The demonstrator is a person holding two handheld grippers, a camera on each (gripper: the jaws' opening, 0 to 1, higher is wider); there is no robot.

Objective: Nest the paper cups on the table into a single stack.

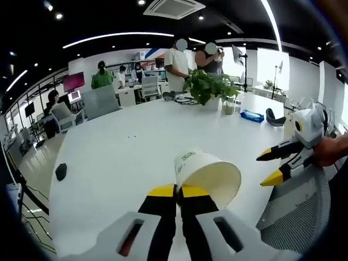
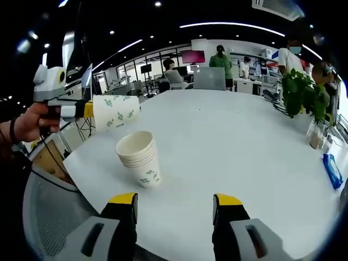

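Left tongs (image 1: 175,191) are clamping together on the rim of 1 paper cup (image 1: 207,176), holding it sideways above the white worktop (image 1: 125,157). Right tongs (image 2: 175,202) are hanging apart, gripping nothing, near the worktop's edge. Just beyond them, a nested cup stack (image 2: 139,157) is standing upright on the worktop. Farther back, a potted plant (image 1: 209,87) is sitting near several standing people (image 1: 176,62).

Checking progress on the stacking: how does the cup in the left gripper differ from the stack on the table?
The held cup is single, lifted and lying sideways, pinched in the left gripper. The stack is several nested cups, upright on the white table, touched by nothing. Both are white paper with green print.
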